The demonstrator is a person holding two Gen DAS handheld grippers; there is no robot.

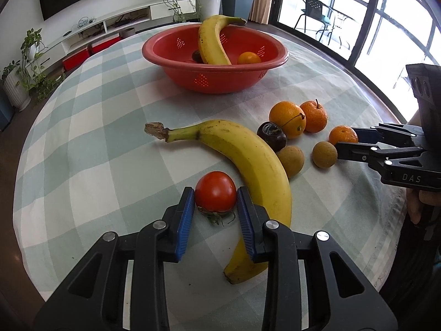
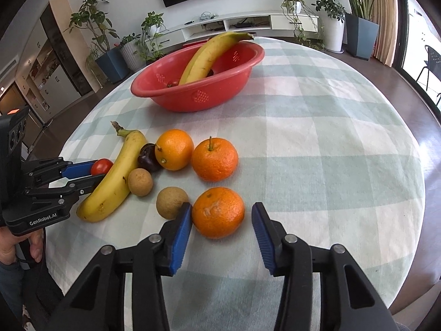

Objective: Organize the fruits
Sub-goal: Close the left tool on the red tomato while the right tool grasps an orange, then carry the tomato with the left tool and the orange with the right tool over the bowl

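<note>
While both of my grippers sit low over the checked tablecloth [image 2: 317, 138], my left gripper [image 1: 215, 201] at the bottom centre of its own view is clenched on a red tomato [image 1: 215, 191], both blue pads pressing its sides, with the tomato resting on the cloth just beside a banana [image 1: 248, 165]. My right gripper [image 2: 222, 220], at the bottom centre of the right wrist view, straddles a mandarin [image 2: 217, 212]: the left pad touches the fruit, the right pad stands clear of it, so the grip is not made. A brownish round fruit [image 2: 171, 202] lies against the outer face of that left pad. Further up the frame lie a second brownish fruit [image 2: 140, 182], a dark cherry [image 2: 147, 157], an orange [image 2: 174, 149] and another mandarin [image 2: 214, 159], clustered near the banana. A red bowl [image 2: 198, 96] stands in the upper centre, holding a second banana [image 2: 209, 55] that leans over its rim and some smaller fruit.
</note>
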